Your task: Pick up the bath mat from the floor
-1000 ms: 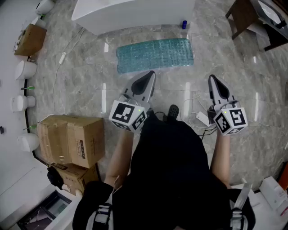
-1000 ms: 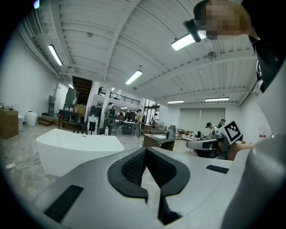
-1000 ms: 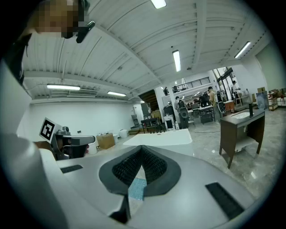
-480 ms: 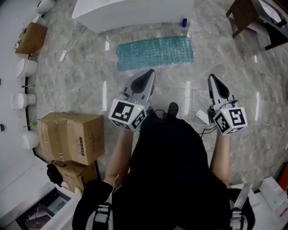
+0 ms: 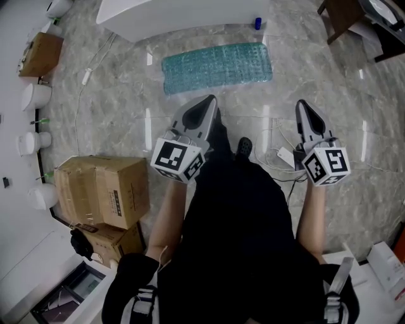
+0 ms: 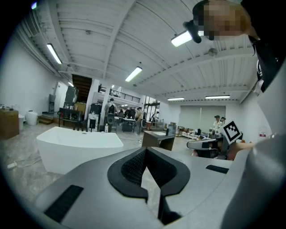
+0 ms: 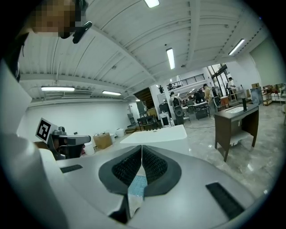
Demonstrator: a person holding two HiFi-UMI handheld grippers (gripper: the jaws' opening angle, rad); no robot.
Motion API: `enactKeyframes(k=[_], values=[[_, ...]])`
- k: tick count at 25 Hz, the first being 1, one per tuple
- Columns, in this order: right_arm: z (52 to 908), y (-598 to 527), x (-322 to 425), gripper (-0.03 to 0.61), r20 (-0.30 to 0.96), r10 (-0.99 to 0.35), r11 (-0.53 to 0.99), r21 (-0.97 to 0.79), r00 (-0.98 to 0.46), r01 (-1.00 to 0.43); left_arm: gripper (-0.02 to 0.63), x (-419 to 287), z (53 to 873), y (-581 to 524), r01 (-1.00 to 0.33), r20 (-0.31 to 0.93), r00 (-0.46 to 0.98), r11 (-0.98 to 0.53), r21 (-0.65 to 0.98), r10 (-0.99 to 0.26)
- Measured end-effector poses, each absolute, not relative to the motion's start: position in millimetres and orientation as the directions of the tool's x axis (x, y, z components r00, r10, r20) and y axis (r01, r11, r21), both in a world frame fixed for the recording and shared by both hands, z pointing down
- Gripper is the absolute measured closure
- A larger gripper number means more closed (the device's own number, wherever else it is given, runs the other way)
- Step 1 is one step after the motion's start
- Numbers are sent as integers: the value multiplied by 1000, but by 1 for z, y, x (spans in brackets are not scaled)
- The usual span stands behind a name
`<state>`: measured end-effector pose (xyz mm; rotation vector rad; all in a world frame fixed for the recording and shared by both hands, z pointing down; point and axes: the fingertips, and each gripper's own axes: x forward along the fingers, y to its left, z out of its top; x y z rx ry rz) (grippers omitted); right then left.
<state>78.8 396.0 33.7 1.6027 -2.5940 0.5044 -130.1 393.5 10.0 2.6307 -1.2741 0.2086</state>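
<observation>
The teal, bumpy bath mat (image 5: 217, 66) lies flat on the grey marble floor just in front of the white bathtub (image 5: 183, 16). My left gripper (image 5: 207, 103) hangs shut and empty, its tip short of the mat's near edge. My right gripper (image 5: 303, 107) is level with it, off the mat's right end, also shut with nothing held. In the left gripper view the jaw tips (image 6: 145, 150) meet in front of the bathtub (image 6: 76, 150). In the right gripper view a strip of the mat (image 7: 137, 185) shows below the closed tips (image 7: 141, 147).
Stacked cardboard boxes (image 5: 104, 190) stand at my left. White jugs (image 5: 35, 98) line the left wall. Cables and a white adapter (image 5: 285, 161) lie by my right foot. A dark wooden cabinet (image 5: 345, 19) stands at the far right, and a small blue bottle (image 5: 257, 23) by the tub.
Both grippers have edged slightly forward toward the mat, and the head view has shifted a little. Both stay shut and the mat has not moved.
</observation>
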Motion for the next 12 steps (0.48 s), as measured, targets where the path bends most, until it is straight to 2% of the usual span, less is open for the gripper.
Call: enactKeyframes(k=[12], values=[[45, 316, 85, 564, 267, -885, 317, -256, -382, -913, 601, -126, 28, 289, -732, 203, 681, -662, 161, -703]])
